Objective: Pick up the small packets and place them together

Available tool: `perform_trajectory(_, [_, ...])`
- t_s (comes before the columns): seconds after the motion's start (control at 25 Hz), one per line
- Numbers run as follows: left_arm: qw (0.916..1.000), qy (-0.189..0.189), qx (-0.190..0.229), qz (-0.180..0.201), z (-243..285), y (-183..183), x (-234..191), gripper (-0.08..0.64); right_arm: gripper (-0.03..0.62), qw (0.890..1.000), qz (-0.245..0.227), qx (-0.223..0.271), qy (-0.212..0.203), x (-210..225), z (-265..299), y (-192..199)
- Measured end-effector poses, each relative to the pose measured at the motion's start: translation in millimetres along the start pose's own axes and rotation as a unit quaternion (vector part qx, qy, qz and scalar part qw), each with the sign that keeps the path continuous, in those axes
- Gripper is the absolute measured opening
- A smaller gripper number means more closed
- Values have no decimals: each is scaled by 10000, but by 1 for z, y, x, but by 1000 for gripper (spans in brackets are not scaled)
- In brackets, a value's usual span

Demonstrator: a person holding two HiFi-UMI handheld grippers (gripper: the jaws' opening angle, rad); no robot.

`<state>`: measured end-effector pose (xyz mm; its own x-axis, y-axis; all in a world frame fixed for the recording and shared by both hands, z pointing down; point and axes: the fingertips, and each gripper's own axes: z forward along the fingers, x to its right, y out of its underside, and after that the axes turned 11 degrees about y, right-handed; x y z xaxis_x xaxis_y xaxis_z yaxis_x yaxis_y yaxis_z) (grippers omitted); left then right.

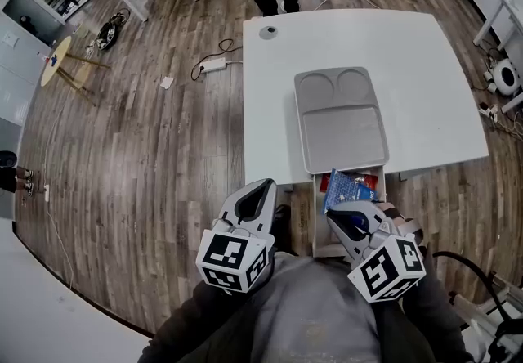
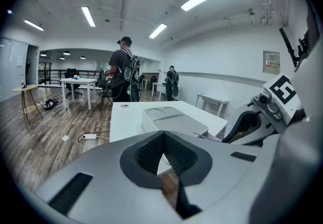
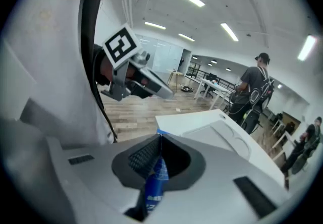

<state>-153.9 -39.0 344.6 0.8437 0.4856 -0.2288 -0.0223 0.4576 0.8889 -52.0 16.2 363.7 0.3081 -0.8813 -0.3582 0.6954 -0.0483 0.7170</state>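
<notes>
A: Condition of right gripper (image 1: 343,218)?
B: Shut on a blue packet (image 1: 345,190); pinched by one end between the ribbed pads; no gap visible in the right gripper view.
A: Position of that packet?
B: Held over an open drawer (image 1: 315,218) at the near edge of the white table (image 1: 425,83); far end overlapping the near rim of the grey tray (image 1: 339,120) in the head view; contact with the tray not determinable.
A: Condition of left gripper (image 1: 260,190)?
B: Tips together, nothing between them; confirmed in the left gripper view; held over the wood floor (image 1: 147,157), left of the drawer, apart from the packet and from the right gripper.
A: Other packets?
B: Some red packets (image 1: 369,181) at the drawer's far end, partly hidden behind the blue one; count not determinable.
A: Tray layout?
B: Flat on the table, just beyond the drawer; two round wells at the far end, one large compartment nearer.
A: Anything further?
B: One person (image 2: 123,69) standing past the table's far end; a second person (image 2: 171,80) further back; a white power strip (image 1: 212,65) on the floor, left of the table.
</notes>
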Motion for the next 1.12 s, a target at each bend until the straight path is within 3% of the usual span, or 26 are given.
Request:
perform_trajectory(0.28, [9999,68,12,111,5,-2,17,0,15,9990,61,398,185,15,-22,-16])
perform_trajectory(0.64, [9998,-130,115,1,-7,-1,7,0,15,9976,-206,440,497,55,-15,-24])
perform_trajectory(0.88, [9987,-421,100,-267,-17,5,-17,0,15,9965,-293,212,747,109,16,-18])
perform_trajectory(1.12, [9950,-827,37,-561,-44,22,-54,0,15,9975,-294,-223,610,126,69,0])
